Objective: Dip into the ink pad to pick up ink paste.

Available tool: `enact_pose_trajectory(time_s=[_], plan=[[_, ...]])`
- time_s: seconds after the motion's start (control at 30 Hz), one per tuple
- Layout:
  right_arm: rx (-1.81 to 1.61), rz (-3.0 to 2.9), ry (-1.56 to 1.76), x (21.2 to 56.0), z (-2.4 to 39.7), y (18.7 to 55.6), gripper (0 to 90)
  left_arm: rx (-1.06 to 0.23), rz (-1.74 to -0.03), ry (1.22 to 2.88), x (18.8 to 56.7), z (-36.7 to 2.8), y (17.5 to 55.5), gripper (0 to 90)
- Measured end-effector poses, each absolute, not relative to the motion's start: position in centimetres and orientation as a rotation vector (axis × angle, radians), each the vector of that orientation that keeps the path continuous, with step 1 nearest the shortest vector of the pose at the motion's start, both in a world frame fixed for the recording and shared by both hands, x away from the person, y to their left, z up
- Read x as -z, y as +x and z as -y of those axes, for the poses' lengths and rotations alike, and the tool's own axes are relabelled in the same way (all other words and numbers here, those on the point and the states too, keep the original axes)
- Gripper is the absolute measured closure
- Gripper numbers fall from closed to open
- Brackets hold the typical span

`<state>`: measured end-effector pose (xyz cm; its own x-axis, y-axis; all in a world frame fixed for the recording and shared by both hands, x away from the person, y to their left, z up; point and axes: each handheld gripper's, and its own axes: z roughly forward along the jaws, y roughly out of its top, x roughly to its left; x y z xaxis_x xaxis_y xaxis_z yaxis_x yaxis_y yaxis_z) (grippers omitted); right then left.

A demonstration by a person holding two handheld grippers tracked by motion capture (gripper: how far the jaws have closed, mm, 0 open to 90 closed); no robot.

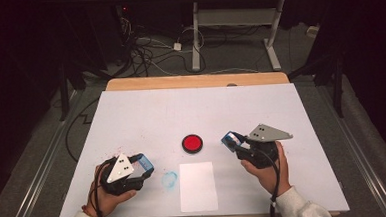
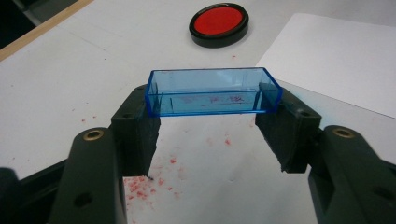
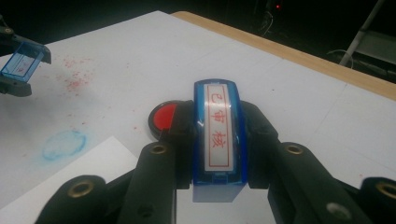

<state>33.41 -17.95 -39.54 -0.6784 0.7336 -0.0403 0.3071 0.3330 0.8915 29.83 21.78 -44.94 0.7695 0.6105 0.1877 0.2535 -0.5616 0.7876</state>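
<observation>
Stamp (image 3: 218, 135), a light, rigid, slick plastic block at centre frame, sits pinched by its long sides in the right gripper (image 3: 217, 140), best held there, while the left gripper (image 2: 212, 123) clamps its brittle blue cap (image 2: 213, 92) endwise.

Ink pad (image 1: 192, 143): centre of table (image 1: 131, 111), just behind paper sheet (image 1: 198, 186).
Stamp cap (image 2: 214, 91): in left gripper (image 1: 143, 167), left of sheet.
Stamp (image 3: 218, 135): in right gripper (image 1: 231, 141), right of ink pad.
Smudge (image 1: 169, 180): between cap and sheet.
</observation>
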Motion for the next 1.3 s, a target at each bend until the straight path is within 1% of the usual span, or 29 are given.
enact_pose_trajectory(time_s=[0.33,0.63,0.9,1.3], plan=[[-1.295,-2.209,0.871,39.3,16.4,34.6,70.3,-0.567,-0.631,2.18,44.9,-21.4,29.9,39.7],[-1.251,-2.287,0.794,39.3,13.4,35.9,70.3,-0.559,-0.64,2.176,45.0,-21.5,29.8,39.7],[-1.213,-2.348,0.772,40.0,10.8,37.7,70.3,-0.561,-0.638,2.175,44.9,-21.5,29.8,39.7],[-1.138,-2.428,0.77,41.9,7.8,39.8,70.3,-0.554,-0.634,2.181,45.0,-21.5,29.9,39.7]])
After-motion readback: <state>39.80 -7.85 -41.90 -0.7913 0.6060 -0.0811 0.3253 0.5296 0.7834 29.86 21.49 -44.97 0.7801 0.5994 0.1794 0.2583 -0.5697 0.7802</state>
